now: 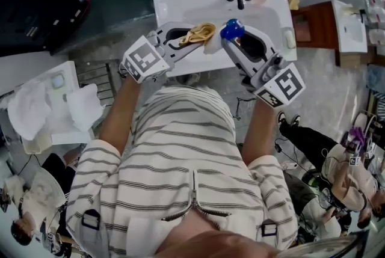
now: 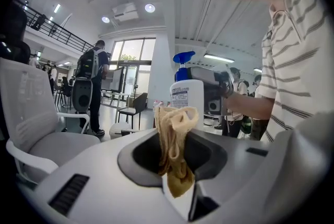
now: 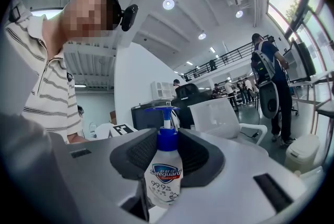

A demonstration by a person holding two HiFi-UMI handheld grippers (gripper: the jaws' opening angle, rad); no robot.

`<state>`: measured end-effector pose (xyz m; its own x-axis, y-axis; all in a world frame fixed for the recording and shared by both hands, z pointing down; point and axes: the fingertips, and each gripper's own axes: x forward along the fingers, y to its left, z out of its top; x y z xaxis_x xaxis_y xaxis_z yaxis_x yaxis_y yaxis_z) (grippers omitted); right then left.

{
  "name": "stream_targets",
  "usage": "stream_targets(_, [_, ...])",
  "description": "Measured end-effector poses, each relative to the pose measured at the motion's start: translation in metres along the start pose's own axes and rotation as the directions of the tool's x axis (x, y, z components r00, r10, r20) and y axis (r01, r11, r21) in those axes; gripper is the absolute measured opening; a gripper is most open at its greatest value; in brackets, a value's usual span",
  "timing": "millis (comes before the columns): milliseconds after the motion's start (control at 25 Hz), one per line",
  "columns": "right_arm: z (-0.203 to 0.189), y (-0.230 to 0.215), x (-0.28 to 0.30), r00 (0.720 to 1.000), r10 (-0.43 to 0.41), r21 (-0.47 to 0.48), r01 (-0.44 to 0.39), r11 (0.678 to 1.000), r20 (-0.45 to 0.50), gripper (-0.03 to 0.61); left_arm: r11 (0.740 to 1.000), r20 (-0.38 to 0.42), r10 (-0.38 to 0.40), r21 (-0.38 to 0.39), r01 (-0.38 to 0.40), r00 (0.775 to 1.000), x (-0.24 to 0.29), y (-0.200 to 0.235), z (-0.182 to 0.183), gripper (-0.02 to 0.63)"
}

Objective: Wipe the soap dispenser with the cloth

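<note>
While I hold both arms [image 1: 118, 111] forward, left tongs [image 1: 191, 40] pinch the cloth [image 2: 175, 139]; right tongs [image 1: 230, 40] grip the soap dispenser [image 3: 164, 178].

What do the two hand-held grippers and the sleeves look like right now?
The left hand-held gripper and right hand-held gripper are light grey shells with dark jaw recesses; each bears a cube of black-and-white square markers. Short sleeves, cream with dark stripes.

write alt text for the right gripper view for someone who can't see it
The right hand-held gripper holds a clear soap dispenser with a blue pump upright between its jaws. Behind it are a person in a striped shirt on the picture's left, a white chair on its right, and ceiling lights overhead.
</note>
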<state>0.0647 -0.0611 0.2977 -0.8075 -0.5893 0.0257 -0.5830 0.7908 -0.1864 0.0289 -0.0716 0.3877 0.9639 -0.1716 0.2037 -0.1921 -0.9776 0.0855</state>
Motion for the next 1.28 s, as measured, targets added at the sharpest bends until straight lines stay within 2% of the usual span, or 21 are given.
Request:
stream_targets(280, [-0.005,-0.004,0.001,0.999,-0.043,0.006,0.043,0.999,-0.013,0.126,0.998,0.031,0.042,-0.052,-0.040,0.999,-0.006,-0.002,0.000,0.095])
stream_targets(640, [-0.009,-0.013,0.006,0.993,-0.119,0.005,0.119,0.993,-0.017,0.126,0.995,0.083,0.090,-0.060,-0.085,0.992,-0.011,0.002,0.013,0.095])
stream_targets(800, [-0.010,-0.016,0.009,0.989,-0.149,-0.001,0.149,0.989,-0.016,0.126,0.992,0.084,0.107,-0.075,-0.101,0.991,-0.011,0.007,0.019,0.095])
stream_targets(1280, [-0.016,-0.034,0.015,0.944,-0.331,-0.005,0.331,0.944,-0.011,0.126,0.968,0.086,0.236,-0.112,-0.226,0.968,-0.008,0.023,0.029,0.095])
